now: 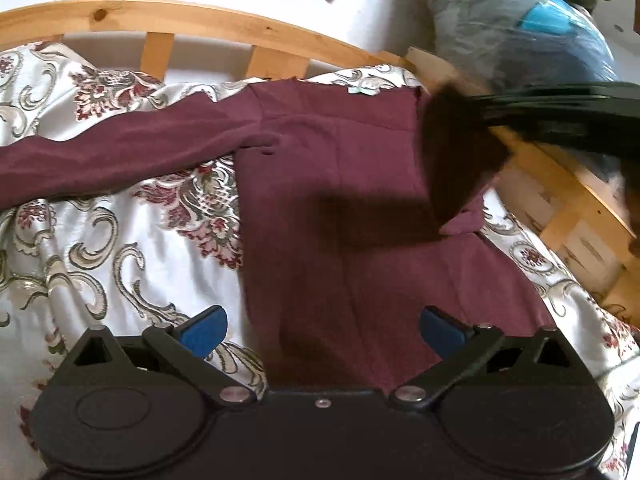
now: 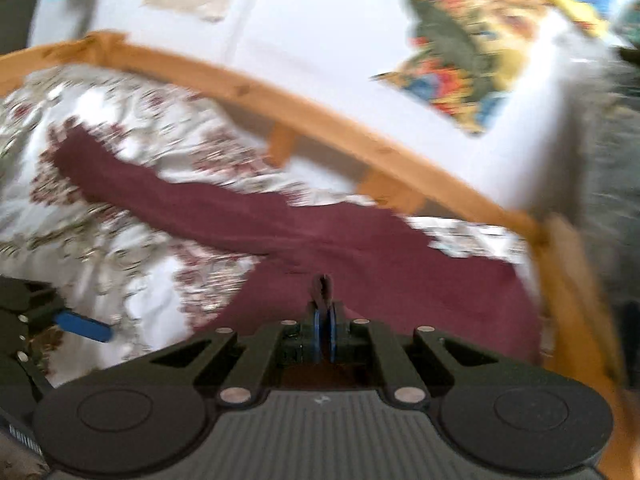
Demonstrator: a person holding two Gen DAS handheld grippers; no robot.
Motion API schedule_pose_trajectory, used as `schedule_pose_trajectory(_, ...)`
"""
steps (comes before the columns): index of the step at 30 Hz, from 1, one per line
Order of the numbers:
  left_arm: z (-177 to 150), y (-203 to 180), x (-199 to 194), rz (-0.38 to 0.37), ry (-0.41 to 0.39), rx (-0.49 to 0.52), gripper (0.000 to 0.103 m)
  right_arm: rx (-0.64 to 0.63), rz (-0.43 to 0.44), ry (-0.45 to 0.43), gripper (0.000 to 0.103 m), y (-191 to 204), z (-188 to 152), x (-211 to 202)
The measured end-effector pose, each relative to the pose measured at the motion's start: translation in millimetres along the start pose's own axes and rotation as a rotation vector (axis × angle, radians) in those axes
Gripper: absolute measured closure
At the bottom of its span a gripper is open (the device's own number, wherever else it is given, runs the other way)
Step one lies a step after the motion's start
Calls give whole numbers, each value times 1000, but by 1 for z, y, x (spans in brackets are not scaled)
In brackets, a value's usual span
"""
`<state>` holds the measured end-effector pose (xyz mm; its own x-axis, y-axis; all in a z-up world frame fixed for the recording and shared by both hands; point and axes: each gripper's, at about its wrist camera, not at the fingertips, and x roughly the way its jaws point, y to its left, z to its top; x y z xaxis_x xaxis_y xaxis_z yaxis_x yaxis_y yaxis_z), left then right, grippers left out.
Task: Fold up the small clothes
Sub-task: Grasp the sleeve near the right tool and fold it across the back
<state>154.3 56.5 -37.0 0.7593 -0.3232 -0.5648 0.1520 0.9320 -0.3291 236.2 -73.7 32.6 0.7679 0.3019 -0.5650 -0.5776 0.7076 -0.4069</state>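
A maroon long-sleeved garment (image 1: 340, 200) lies spread on a floral bedspread (image 1: 100, 240), one sleeve (image 1: 120, 148) stretched out to the left. My left gripper (image 1: 322, 330) is open and empty, low over the garment's near part. My right gripper (image 2: 325, 312) has its jaws together on a pinch of the maroon garment (image 2: 360, 264); it shows blurred in the left wrist view (image 1: 452, 160) at the garment's right edge, lifting a fold there. The left gripper's blue finger (image 2: 82, 326) shows at the left in the right wrist view.
A wooden bed rail (image 1: 200, 20) runs along the far side and down the right (image 1: 568, 192). A bagged bundle of fabric (image 1: 520, 28) sits beyond the right corner. White wall with colourful pictures (image 2: 452, 48) lies behind.
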Motion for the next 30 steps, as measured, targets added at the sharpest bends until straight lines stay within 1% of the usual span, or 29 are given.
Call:
schedule_pose_trajectory(3,-1,3,3,-8,12,-7,1,-21,83,10,95,15,-5,19)
schedule_pose_trajectory(4,-1,5,5,-12,15,-8,1,-18,113,4,91,21,-10,17)
schedule_pose_trajectory(5,-1,6,8,-14,19,-7,1,-8,153,-4,75,18,-13,17)
schedule_pose_trajectory(6,-1,8,11,-12,23,-4,1,1,172,-6,64,15,-15,14)
schedule_pose_trajectory(7,-1,9,14,-8,27,0,1,13,171,-12,44,16,-18,14)
schedule_pose_trajectory(8,0,11,17,-3,29,3,1,29,165,-24,38,10,-23,11)
schedule_pose_trajectory(10,2,15,22,2,22,13,1,57,138,-19,33,-6,-34,8)
schedule_pose_trajectory(11,3,17,24,3,14,19,1,84,101,-6,30,-19,-42,6)
schedule_pose_trajectory(13,7,22,29,9,-9,44,1,146,26,22,26,-44,-57,7)
schedule_pose_trajectory(15,11,25,35,19,-37,81,1,234,-83,52,25,-76,-79,11)
schedule_pose_trajectory(16,13,27,40,29,-56,105,1,278,-125,64,26,-91,-90,13)
schedule_pose_trajectory(18,17,30,50,55,-72,122,1,391,-203,85,28,-124,-117,21)
schedule_pose_trajectory(19,19,31,57,70,-66,123,1,437,-225,94,34,-137,-128,25)
schedule_pose_trajectory(20,21,33,65,77,-49,126,1,492,-243,105,44,-152,-141,31)
schedule_pose_trajectory(22,21,36,76,92,-21,166,1,620,-254,128,52,-181,-163,42)
schedule_pose_trajectory(25,15,43,84,120,-6,195,1,752,-232,112,53,-207,-186,51)
schedule_pose_trajectory(28,14,47,88,108,8,180,1,784,-184,93,53,-223,-197,62)
schedule_pose_trajectory(30,11,47,88,101,4,185,1,784,-187,105,58,-226,-200,70)
